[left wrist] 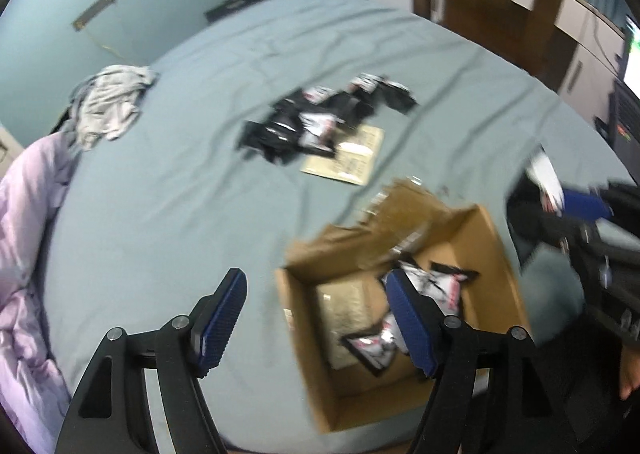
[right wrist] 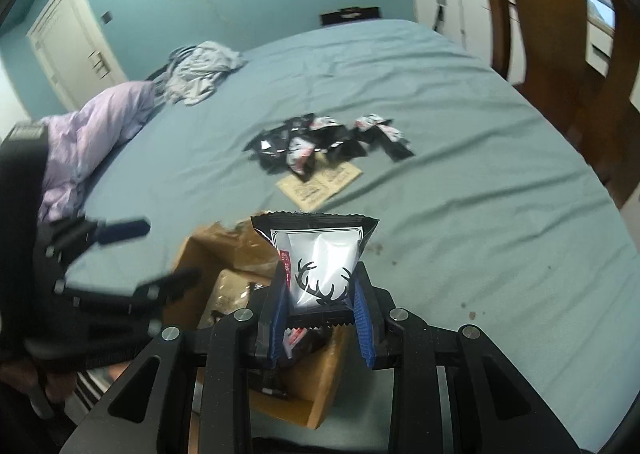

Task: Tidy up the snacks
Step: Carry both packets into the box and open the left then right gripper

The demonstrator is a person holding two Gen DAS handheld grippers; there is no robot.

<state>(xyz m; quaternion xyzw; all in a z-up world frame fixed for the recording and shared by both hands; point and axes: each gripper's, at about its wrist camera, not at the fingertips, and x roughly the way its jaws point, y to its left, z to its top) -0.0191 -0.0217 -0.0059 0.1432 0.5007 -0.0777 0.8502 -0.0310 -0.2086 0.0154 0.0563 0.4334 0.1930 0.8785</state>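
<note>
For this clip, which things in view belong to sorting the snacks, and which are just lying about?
Part of the job:
- cardboard box
- snack packet in the right gripper
- pile of snack packets on the bed
- left gripper, jaws open

Just lying about:
- grey clothes
- lilac duvet
- paper sheet
</note>
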